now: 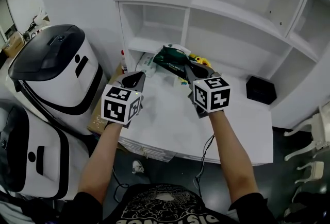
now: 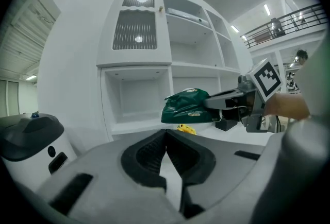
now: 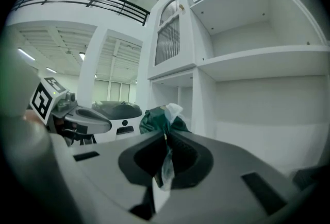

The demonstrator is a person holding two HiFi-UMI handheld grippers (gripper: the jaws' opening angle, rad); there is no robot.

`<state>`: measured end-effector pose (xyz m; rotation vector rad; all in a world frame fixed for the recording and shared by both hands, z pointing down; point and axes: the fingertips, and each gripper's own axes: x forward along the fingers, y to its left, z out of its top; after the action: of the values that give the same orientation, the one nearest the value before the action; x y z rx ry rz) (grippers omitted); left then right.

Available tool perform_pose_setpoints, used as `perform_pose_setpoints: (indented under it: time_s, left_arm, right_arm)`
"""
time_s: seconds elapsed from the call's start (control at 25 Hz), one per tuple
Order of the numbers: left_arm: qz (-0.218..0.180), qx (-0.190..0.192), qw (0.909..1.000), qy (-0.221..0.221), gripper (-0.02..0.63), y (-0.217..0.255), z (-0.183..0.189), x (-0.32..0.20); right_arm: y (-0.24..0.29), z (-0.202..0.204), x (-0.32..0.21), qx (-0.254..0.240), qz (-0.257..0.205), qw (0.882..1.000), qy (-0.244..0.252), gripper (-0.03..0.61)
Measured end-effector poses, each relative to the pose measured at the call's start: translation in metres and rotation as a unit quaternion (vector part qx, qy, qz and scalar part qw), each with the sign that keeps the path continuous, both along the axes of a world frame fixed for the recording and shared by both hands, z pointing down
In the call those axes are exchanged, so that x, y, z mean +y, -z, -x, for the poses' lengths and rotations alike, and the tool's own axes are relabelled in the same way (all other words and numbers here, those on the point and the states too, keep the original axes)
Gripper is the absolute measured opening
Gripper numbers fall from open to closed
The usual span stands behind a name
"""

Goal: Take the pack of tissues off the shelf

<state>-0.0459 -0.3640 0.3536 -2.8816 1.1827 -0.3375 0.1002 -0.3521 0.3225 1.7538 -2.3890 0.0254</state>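
The dark green pack of tissues (image 1: 172, 57) hangs in the air above the white table (image 1: 170, 125), in front of the white shelf unit (image 1: 221, 17). My right gripper (image 1: 187, 67) is shut on the pack's end; in the right gripper view a strip of its wrapper (image 3: 164, 164) is pinched between the jaws. The left gripper view shows the pack (image 2: 188, 107) held out sideways by the right gripper (image 2: 210, 102). My left gripper (image 1: 137, 79) stands just left of the pack, shut with nothing between its jaws.
A yellow object (image 1: 198, 59) lies on the table behind the pack. A black box (image 1: 261, 89) sits at the table's right end. A pale package (image 1: 146, 63) lies at the back left. Two white-and-black machines (image 1: 56, 68) stand left of the table.
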Motion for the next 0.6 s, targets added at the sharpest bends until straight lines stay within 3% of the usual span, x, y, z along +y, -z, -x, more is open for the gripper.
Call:
perform_pose_setpoints:
  time_s: [0.6]
  left_arm:
    - [-0.021, -0.01, 0.9997, 0.004, 0.006, -0.011, -0.045, 0.093]
  right_arm:
    - [-0.014, -0.041, 0.092, -0.028, -0.01, 1.0, -0.003, 0.006]
